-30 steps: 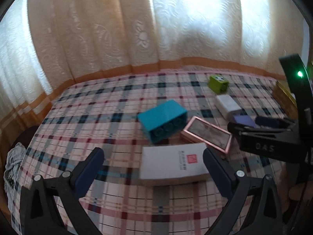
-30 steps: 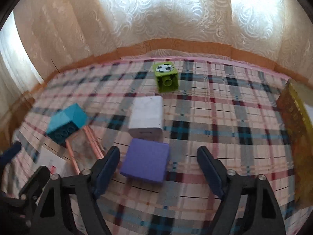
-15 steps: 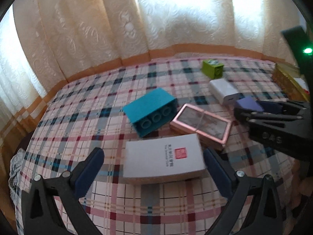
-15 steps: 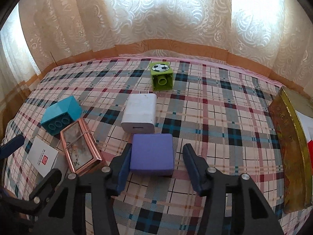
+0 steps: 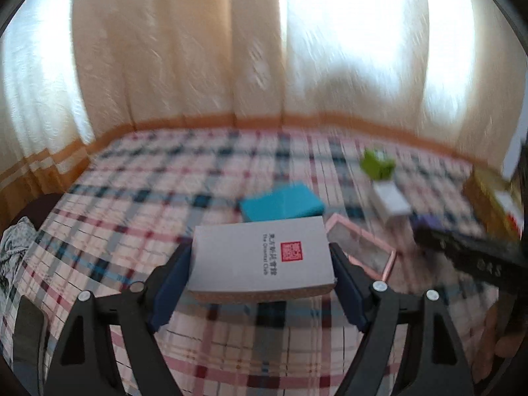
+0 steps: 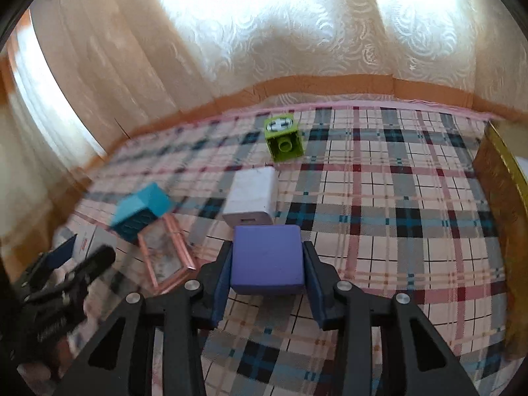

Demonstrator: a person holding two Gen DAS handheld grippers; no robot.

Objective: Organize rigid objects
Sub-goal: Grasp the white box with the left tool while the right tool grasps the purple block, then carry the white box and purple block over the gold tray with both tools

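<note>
Both claws have just been closing. The left claw now clamps the white box, lifted off the plaid cloth just in front of the teal block. The right claw now grips the purple block, which a second ago lay loose between wide jaws.

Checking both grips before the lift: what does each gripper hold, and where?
The left gripper clamps the white box by its two short sides. The right gripper clamps the purple block by its left and right faces.
</note>
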